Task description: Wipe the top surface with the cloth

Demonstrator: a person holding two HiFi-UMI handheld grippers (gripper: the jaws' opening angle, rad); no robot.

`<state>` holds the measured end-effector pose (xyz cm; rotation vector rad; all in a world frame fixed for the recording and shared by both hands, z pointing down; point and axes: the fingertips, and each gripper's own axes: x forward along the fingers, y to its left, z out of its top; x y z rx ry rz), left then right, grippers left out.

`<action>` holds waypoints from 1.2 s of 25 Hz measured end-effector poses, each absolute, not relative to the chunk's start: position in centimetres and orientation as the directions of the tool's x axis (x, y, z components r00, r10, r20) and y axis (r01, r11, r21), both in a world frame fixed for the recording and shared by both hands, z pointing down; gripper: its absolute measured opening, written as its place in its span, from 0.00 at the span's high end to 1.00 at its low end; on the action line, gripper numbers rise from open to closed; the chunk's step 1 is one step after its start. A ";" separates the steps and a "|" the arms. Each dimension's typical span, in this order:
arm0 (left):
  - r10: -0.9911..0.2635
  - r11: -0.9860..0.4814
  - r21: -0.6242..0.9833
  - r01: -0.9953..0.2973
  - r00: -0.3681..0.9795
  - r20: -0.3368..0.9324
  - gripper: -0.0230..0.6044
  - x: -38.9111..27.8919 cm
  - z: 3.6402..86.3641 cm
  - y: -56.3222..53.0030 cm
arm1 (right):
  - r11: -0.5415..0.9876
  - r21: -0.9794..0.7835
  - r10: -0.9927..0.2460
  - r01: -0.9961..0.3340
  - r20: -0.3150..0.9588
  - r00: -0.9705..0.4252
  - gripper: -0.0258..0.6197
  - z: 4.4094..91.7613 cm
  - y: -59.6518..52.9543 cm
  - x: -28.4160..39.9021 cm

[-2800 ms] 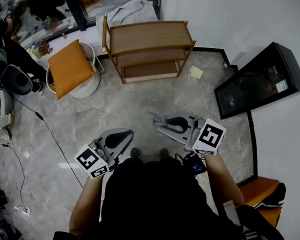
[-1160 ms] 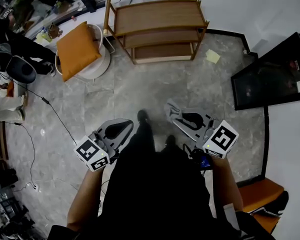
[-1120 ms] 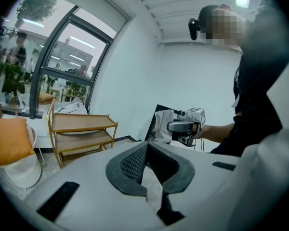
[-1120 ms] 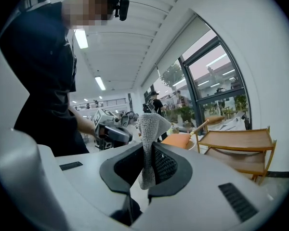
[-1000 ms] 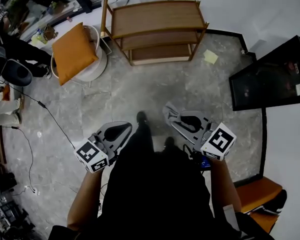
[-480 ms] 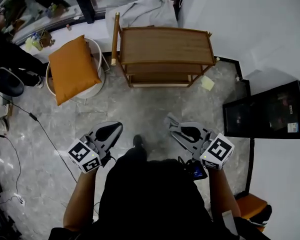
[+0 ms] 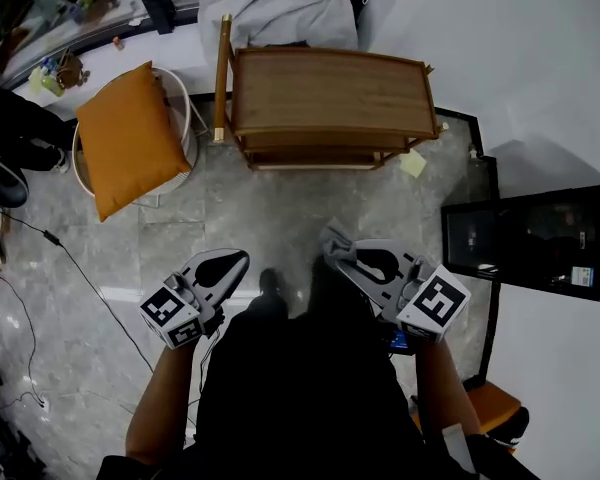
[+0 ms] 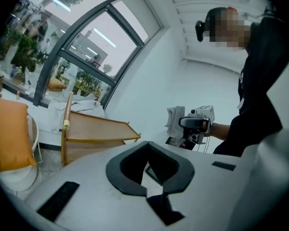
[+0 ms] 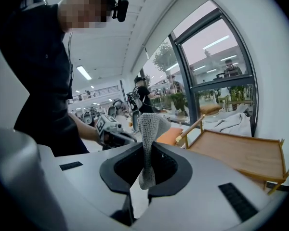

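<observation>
Shelf (image 7: 330, 93) nearer; right gripper (image 7: 332, 240) clamps 1 cloth (image 9: 150, 123), left gripper (image 7: 237, 257) empty.

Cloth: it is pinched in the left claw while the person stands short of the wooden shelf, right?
No: the cloth is pinched in the right claw, not the left, as the right gripper view shows. The left claw is shut on nothing. The person does stand short of the wooden shelf.
</observation>
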<state>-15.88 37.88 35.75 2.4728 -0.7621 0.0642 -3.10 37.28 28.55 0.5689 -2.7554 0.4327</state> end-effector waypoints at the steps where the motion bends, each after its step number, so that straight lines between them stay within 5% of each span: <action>1: -0.511 -0.682 0.493 -0.540 0.834 0.207 0.95 -15.8 36.2 37.0 | 0.881 -0.226 -0.328 -0.415 0.339 -0.882 0.91 28.8 36.1 -3.0; 17: -0.605 -0.616 0.395 -0.681 0.731 0.315 0.95 -7.5 31.3 16.5 | 0.959 -0.180 -0.166 -0.220 0.271 -0.948 0.91 28.0 14.0 3.6; 30: -0.604 -0.568 0.393 -0.723 0.690 0.399 0.94 -8.2 31.8 9.4 | 0.954 -0.265 -0.084 -0.142 0.217 -0.972 0.91 29.7 7.9 2.2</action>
